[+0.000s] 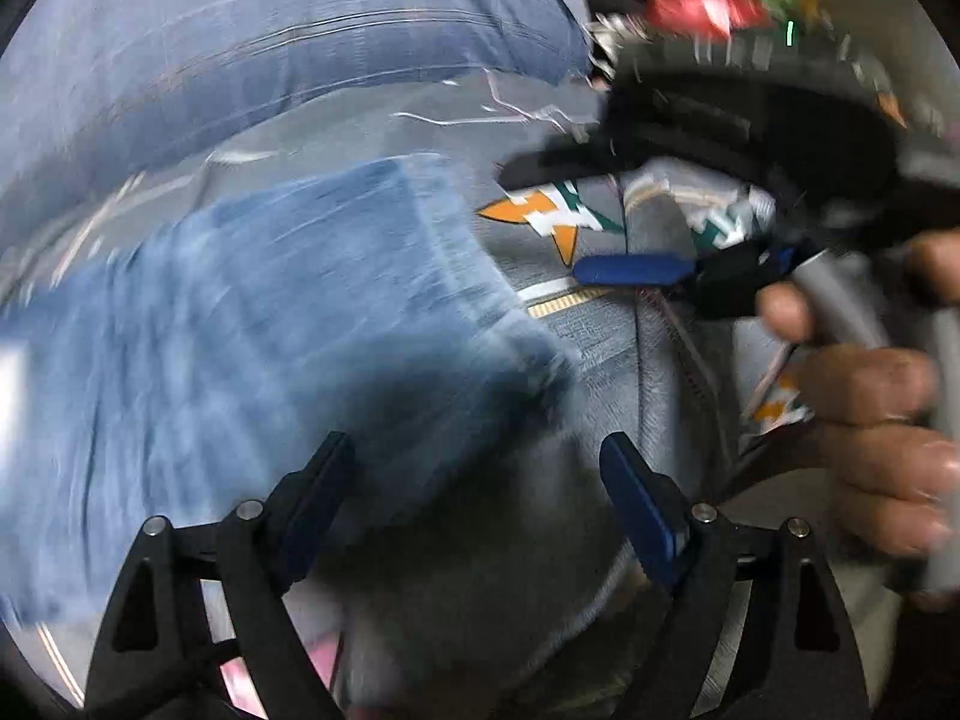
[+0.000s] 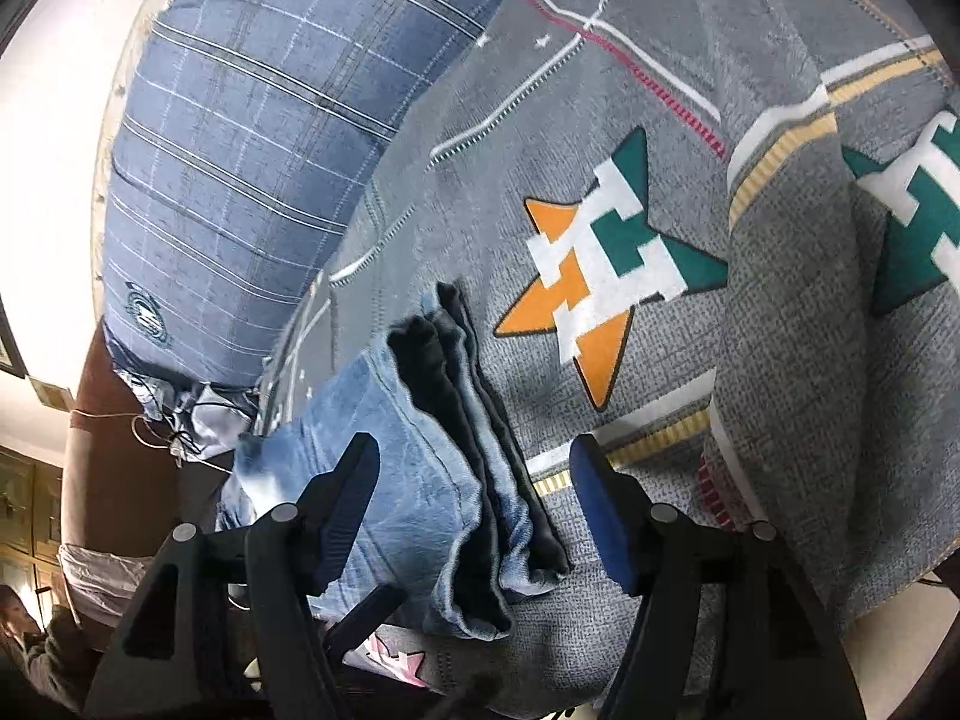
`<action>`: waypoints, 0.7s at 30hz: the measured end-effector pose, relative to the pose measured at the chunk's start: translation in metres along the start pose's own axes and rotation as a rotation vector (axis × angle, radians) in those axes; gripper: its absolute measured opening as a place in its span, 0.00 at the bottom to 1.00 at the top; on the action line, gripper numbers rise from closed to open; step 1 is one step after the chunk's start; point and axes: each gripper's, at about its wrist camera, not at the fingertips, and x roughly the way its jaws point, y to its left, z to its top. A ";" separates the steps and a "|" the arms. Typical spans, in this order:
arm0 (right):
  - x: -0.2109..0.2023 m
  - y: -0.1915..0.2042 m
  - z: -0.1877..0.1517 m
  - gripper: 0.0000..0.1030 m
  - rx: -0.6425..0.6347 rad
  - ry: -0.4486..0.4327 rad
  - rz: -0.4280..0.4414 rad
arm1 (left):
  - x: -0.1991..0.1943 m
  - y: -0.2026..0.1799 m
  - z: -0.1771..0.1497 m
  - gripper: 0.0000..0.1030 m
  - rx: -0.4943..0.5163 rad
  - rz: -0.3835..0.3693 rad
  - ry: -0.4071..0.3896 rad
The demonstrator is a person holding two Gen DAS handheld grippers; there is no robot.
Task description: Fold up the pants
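Note:
The folded light blue jeans [image 2: 414, 480] lie in a stack on the grey bedspread [image 2: 780, 360], dark lining showing at the folded edges. My right gripper [image 2: 474, 456] stands open over the stack's right edge, one finger above the denim and the other above the bedspread, with neither pad pressing. In the blurred left wrist view the jeans [image 1: 270, 324] fill the left side. My left gripper [image 1: 474, 456] is open beside their right edge, with only bedspread between its fingers. A hand [image 1: 870, 408] holds the right gripper there, one blue pad [image 1: 630, 269] pointing left.
A blue checked pillow [image 2: 240, 150] lies at the far end of the bed, also seen as the pillow [image 1: 270, 30]. The bedspread has an orange and green star [image 2: 600, 252]. A brown bed end [image 2: 120, 450] and a person [image 2: 24, 624] are at lower left.

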 end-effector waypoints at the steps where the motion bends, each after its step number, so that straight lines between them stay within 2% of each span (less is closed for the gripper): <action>1: -0.004 -0.003 0.001 0.66 -0.004 -0.007 0.005 | 0.008 -0.003 0.004 0.81 0.030 0.031 0.015; 3: -0.010 -0.008 0.004 0.66 -0.006 -0.015 0.015 | 0.024 -0.007 0.013 0.76 0.100 0.138 0.014; 6: -0.013 -0.011 0.005 0.66 -0.003 -0.023 0.026 | 0.026 -0.002 0.025 0.52 0.130 0.148 -0.011; 8: -0.016 -0.011 0.006 0.66 -0.008 -0.025 0.041 | 0.024 0.009 0.030 0.18 0.103 0.142 -0.020; 10: -0.016 -0.009 0.010 0.66 -0.007 -0.016 0.072 | 0.018 0.033 0.033 0.14 0.013 0.079 -0.014; 13: -0.009 -0.003 0.017 0.70 0.040 0.048 0.169 | 0.001 0.072 0.037 0.12 -0.199 -0.055 -0.051; 17: 0.018 0.021 0.032 0.73 0.032 0.156 0.147 | -0.019 0.106 0.027 0.12 -0.371 -0.192 -0.090; 21: 0.054 0.043 0.038 0.74 0.017 0.193 0.079 | -0.031 0.101 0.013 0.12 -0.410 -0.247 -0.136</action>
